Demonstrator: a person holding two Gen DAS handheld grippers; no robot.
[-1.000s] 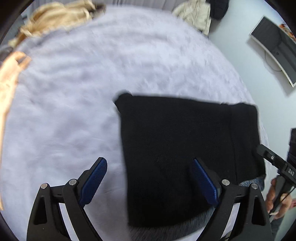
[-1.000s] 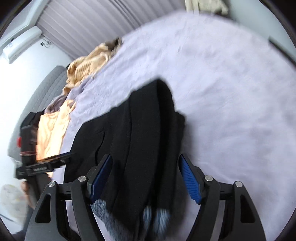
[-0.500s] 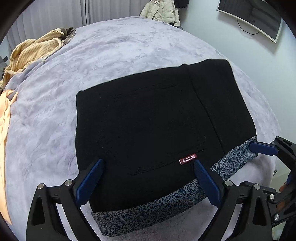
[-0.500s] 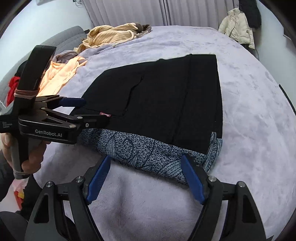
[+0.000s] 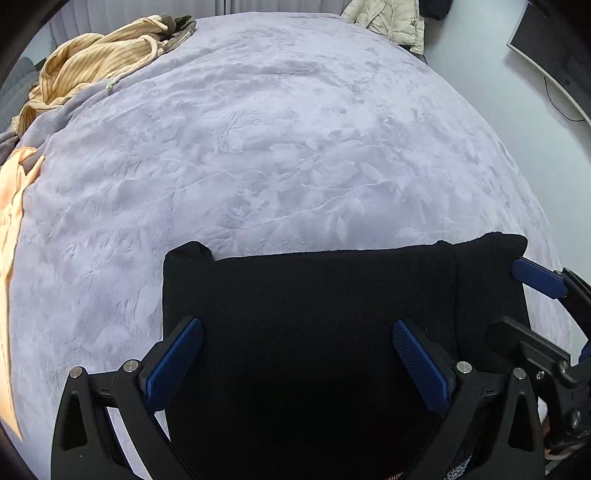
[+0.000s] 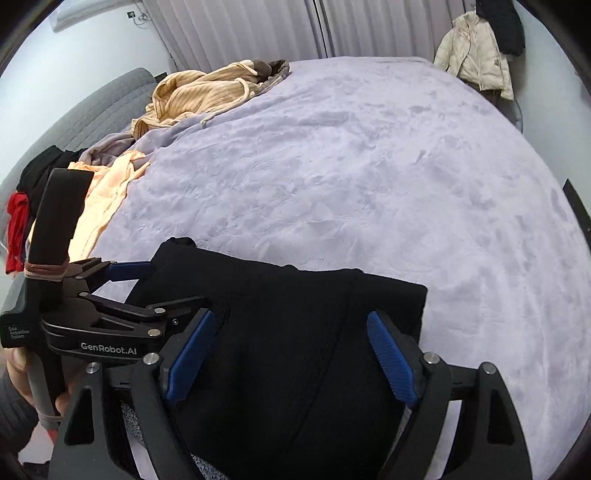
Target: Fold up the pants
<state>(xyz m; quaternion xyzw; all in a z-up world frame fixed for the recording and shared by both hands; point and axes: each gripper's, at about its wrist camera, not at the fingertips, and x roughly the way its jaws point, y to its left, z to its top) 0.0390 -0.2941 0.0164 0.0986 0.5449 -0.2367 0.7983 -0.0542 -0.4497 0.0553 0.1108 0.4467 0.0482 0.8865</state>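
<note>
Pants [image 5: 306, 332] now nearer, both grippers — L [image 5: 299, 362], R [image 6: 291, 354] — spread wide.

The pants [image 5: 306, 314] are showing solid black, with a grey-speckled band peeking at the near edge. The blanket [image 5: 277, 147] is glowing pale lavender with an embossed leaf pattern. A hoodie [image 6: 199, 96] is lying there in tan with thin dark stripes, and a peach garment [image 6: 107, 192] is sitting beside a red one [image 6: 16, 221]. Both the left gripper [image 5: 297, 363] and the right gripper [image 6: 291, 354] are wearing blue pads on black frames. A cream jacket [image 6: 476, 55] is hanging against pale grey curtains [image 6: 258, 29].
</note>
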